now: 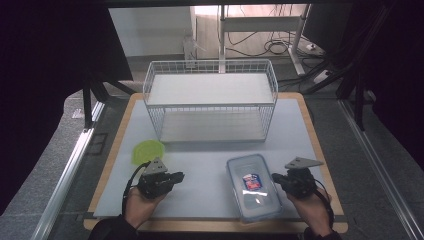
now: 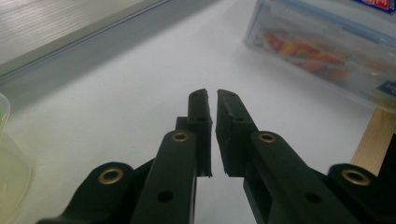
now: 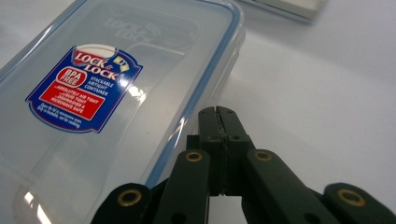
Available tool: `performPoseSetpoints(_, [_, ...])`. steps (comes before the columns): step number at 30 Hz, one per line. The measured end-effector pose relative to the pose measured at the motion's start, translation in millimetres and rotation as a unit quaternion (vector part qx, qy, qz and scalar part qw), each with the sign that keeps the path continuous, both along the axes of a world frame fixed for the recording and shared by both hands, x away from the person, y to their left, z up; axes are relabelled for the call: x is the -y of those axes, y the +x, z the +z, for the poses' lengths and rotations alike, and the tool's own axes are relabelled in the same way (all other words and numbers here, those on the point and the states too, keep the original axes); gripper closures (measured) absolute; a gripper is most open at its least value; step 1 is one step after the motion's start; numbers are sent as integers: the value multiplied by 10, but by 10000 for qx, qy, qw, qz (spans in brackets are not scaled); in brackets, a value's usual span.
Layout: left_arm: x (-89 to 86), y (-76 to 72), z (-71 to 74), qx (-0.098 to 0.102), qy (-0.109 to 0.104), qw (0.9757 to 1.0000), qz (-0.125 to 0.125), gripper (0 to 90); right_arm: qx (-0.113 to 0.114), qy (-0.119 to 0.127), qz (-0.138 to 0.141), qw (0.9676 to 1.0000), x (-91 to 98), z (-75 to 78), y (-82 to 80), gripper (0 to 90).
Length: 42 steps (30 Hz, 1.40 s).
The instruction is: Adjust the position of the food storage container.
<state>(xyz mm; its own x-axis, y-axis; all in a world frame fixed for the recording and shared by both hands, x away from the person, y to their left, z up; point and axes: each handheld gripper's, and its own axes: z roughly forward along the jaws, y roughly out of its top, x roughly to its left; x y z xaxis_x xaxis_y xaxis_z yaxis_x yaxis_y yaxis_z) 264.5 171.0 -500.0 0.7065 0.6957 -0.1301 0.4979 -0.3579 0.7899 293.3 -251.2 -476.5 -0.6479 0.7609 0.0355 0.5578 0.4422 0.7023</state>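
Observation:
A clear lidded plastic box (image 1: 252, 187) with a blue seal and a blue-red sticker lies on the white mat near the front edge. In the right gripper view the box (image 3: 116, 93) lies at the left, and my right gripper (image 3: 216, 109) is shut and empty just off its long edge. From above, the right gripper (image 1: 275, 177) sits at the box's right side. My left gripper (image 1: 181, 176) rests further left and points toward the box. Its jaws (image 2: 211, 93) stand almost together with only a sliver of gap and nothing between them; the box (image 2: 327, 46) is beyond them.
A white wire basket rack (image 1: 210, 100) stands at the back middle of the mat. A green round lid or dish (image 1: 147, 151) lies just behind my left hand, with its pale edge (image 2: 4, 154) at the left. The wooden board's rim (image 1: 320, 150) frames the mat.

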Motion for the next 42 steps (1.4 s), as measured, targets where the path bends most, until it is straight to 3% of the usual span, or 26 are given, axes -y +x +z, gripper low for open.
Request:
performPoseSetpoints(3, [-10,-2,-4,0,25,10000,5,856,63,20,162,9998,-102,14,44,900])
performPoseSetpoints(4, [-17,-2,-3,0,26,10000,6,859,231,116,173,9995,-67,56,-3,900])
performPoseSetpoints(6, [-29,4,-2,-14,-20,10000,19,860,297,54,127,9995,-44,74,-38,900])
performPoseSetpoints(7, [-35,8,-1,-20,-46,10000,29,860,397,0,22,9992,44,108,-150,900])
performPoseSetpoints(11, [-32,13,-4,-27,-21,10000,18,859,335,86,-57,9994,201,104,-357,900])
performPoseSetpoints(18, [-27,3,8,75,66,9999,79,839,19,100,114,9999,334,-22,-724,900])
performPoseSetpoints(22, [-36,8,1,57,60,9999,101,839,-246,76,241,9994,292,-113,-876,899])
performPoseSetpoints(23, [-38,9,1,59,64,9999,104,839,-425,88,370,9984,257,-161,-925,899])
performPoseSetpoints(24, [-39,10,0,55,65,9999,104,839,-425,88,370,9984,257,-161,-925,899])
performPoseSetpoints(25, [-39,12,-1,52,64,9999,103,839,-573,116,544,9968,204,-199,-956,898])
performPoseSetpoints(26, [-38,13,-1,47,66,9999,100,839,-551,57,598,9967,177,-196,-965,898])
performPoseSetpoints(29, [-31,19,-6,35,63,9999,82,839,-665,293,679,9950,142,-186,-953,898])
performPoseSetpoints(32, [-19,35,-10,10,39,10000,49,839,-682,242,770,9944,73,-192,-917,899])
performPoseSetpoints(37, [43,113,-11,-29,-35,10000,-41,841,-595,215,568,9964,73,-194,-810,899])
performPoseSetpoints(42, [179,331,-1,-27,-200,9997,-139,848,-487,168,320,9982,105,-168,-616,899])
